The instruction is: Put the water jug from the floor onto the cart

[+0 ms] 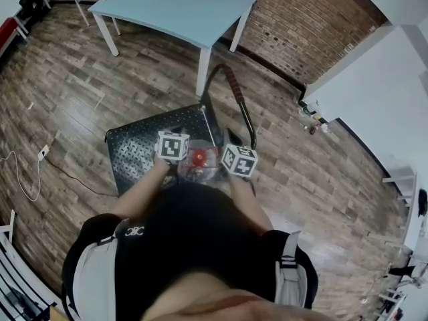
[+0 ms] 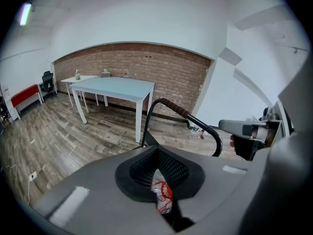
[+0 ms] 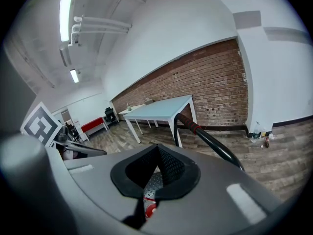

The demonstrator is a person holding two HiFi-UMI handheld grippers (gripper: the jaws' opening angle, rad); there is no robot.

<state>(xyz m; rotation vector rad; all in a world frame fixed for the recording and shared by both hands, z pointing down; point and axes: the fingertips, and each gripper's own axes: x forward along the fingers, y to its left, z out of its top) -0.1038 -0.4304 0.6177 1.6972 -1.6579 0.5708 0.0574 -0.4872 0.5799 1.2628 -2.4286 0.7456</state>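
The water jug [image 1: 198, 161], clear with a red cap, hangs over the near part of the black checker-plate cart deck [image 1: 140, 149]. My left gripper [image 1: 184, 159] is at its left side and my right gripper [image 1: 215, 166] at its right, both shut, with the jug's top squeezed between them. In the left gripper view the closed jaws [image 2: 157, 153] leave a gap through which the jug's red seal [image 2: 162, 199] shows. The right gripper view has the shut jaws [image 3: 157, 148] over the red cap [image 3: 149, 210]. My body hides the jug's lower part.
The cart's black push handle with a red grip [image 1: 235, 89] rises at the deck's far end. A pale blue table [image 1: 174, 9] stands beyond it by the brick wall. A cable [image 1: 27, 172] lies on the wood floor at left, bottles [image 1: 311, 116] by the right wall.
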